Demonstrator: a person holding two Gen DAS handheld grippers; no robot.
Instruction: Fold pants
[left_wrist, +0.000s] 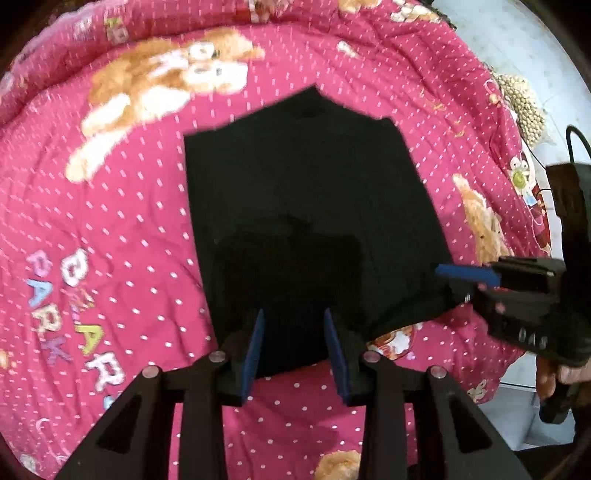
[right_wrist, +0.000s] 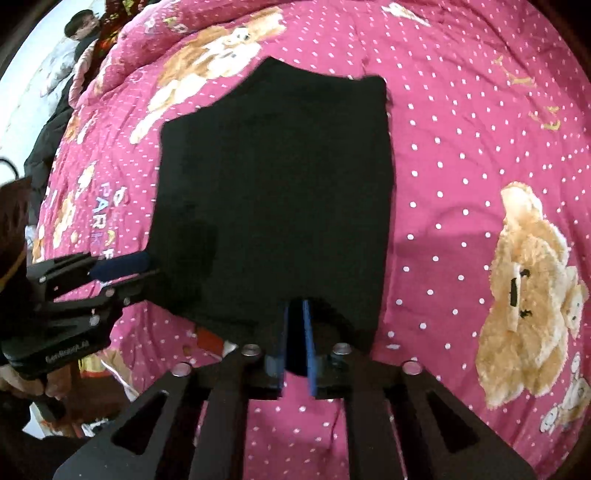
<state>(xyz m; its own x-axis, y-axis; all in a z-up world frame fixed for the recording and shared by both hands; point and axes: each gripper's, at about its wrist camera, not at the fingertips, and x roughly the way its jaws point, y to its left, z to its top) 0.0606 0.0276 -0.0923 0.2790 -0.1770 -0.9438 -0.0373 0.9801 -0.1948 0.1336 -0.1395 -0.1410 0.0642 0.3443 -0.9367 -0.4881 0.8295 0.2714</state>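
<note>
On the pink polka-dot quilt (left_wrist: 140, 206) printed with teddy bears, seen from the left wrist, the black pants (left_wrist: 306, 206) lie flat as a folded, roughly rectangular panel with a small peak at the far edge. Its long axis runs away from the camera, the far end angled slightly left. The left gripper (left_wrist: 295, 343) stands over the near edge with its blue-padded fingers apart; dark cloth shows between them, but the pads do not press on it. At the right, the right gripper (left_wrist: 461, 280) reaches to the panel's near right corner, and a hand (left_wrist: 554, 376) holds its handle.

From the right wrist, the pants (right_wrist: 277, 184) again appear as a plain black slab, longer than wide, running away from the camera with the peak at the far left. The right gripper (right_wrist: 295, 339) has its pads slightly parted over the near hem, released rather than clamped. The left gripper (right_wrist: 129, 269) sits at the panel's left edge.
</note>
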